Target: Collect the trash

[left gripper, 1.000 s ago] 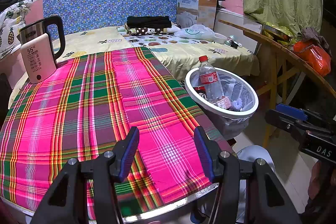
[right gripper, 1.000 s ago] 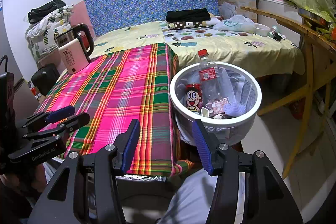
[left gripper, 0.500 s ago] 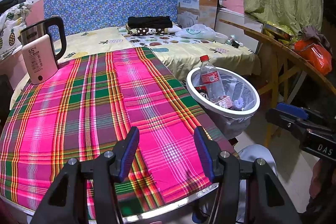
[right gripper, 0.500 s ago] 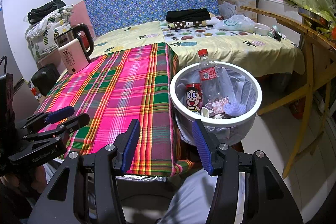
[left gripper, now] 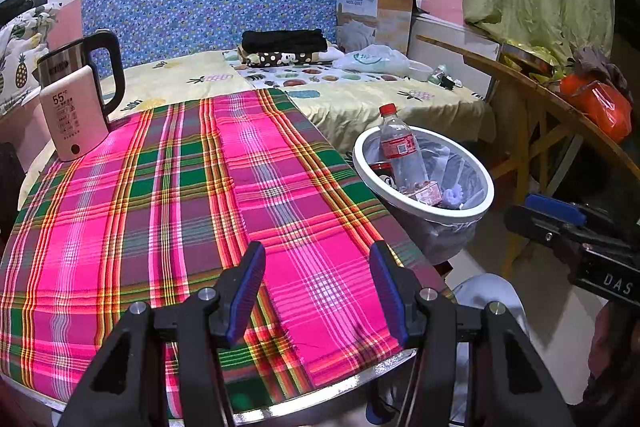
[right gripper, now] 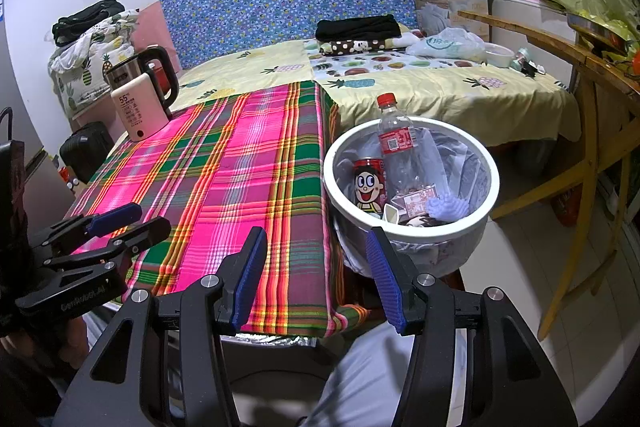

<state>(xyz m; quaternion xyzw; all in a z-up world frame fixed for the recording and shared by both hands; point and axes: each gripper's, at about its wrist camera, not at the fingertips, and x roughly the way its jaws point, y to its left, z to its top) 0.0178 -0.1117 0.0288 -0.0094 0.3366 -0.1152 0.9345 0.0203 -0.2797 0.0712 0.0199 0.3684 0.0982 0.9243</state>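
Table (left gripper: pixel 168 187) in front, kettle (left gripper: pixel 78 99) on its far left corner. Bin (right gripper: pixel 412 195) just right of table, holding bottle (right gripper: pixel 398 147), can (right gripper: pixel 368 185) and wrappers. Bed (right gripper: pixel 420 83) behind both.

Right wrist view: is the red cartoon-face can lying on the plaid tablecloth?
No, the red can stands inside the white bin beside the plastic bottle, not on the plaid tablecloth.

Both the left gripper (left gripper: pixel 316 287) and the right gripper (right gripper: pixel 316 275) are matte black frames with ribbed blue finger pads (left gripper: pixel 248 291) and silver screws; pale lettering marks their sides. The person wears light grey trousers (right gripper: pixel 372 379).
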